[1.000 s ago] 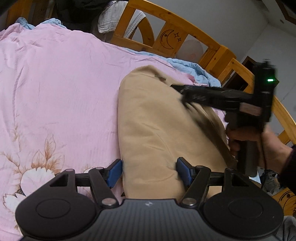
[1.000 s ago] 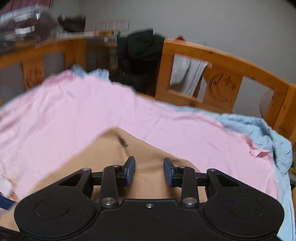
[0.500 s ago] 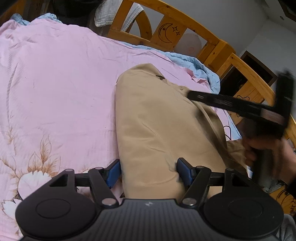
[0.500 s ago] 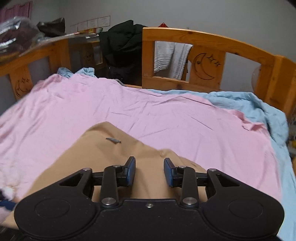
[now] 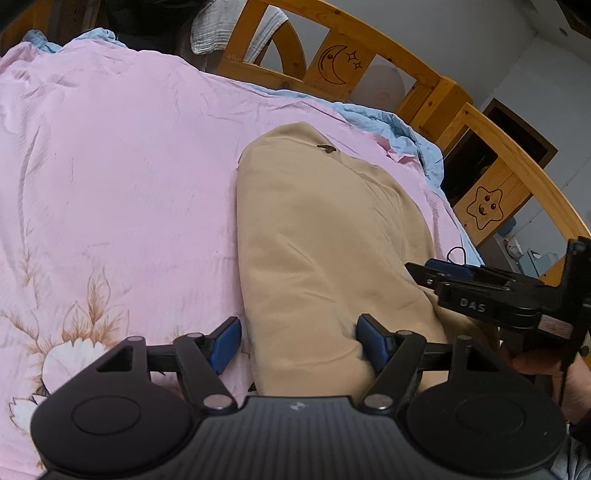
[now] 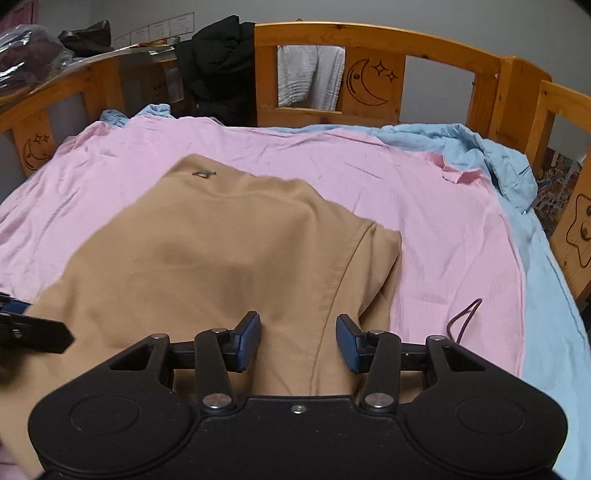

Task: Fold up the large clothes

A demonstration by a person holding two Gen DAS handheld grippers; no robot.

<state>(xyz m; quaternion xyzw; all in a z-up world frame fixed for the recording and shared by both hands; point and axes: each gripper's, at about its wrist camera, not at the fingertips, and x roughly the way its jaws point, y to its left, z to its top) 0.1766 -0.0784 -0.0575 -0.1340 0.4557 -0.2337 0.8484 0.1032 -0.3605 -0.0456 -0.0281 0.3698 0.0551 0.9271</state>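
Tan garment (image 5: 325, 251) edge btwn open left gripper (image 5: 297, 345) jaws

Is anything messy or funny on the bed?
A thin dark cord lies looped on the pink sheet beside the tan garment, which doesn't belong there. The blue sheet is bunched along the far corner.

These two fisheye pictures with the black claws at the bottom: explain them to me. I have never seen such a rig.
A person holds a two-finger clamp in each hand, each carrying a camera that looks along its fingers. One picture is from the left gripper, the other from the right gripper. Both stand open, holding nothing. A tan garment, partly folded, lies on a pink sheet over a wooden bed. In the left view, the right gripper shows from the side, at the garment's edge.
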